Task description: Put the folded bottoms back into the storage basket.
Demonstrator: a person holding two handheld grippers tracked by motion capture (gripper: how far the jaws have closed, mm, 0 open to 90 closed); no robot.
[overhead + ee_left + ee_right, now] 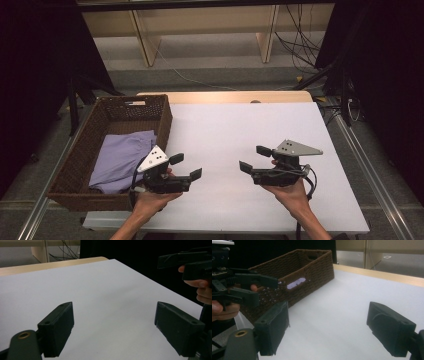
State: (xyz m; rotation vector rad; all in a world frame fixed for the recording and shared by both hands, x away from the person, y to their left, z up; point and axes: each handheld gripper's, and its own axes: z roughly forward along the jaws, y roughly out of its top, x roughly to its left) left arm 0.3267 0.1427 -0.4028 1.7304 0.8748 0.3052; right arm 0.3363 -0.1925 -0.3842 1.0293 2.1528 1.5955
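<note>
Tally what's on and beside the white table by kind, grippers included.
Baskets: 1, basket, brown wicker, at the table's left edge
Cloths: 1, cloth, lilac, folded inside it
Grippers: 2, left gripper and right gripper, both open and holding nothing
Total: 4

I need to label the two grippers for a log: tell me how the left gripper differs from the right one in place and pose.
The left gripper hangs beside the brown wicker basket that holds the lilac cloth; the right gripper hangs over bare white table, far from the basket. The left gripper's jaws point toward the table's right side, the right gripper's toward its left, so they face each other. Both are hand-held, with jaws wide apart and nothing between them.
</note>
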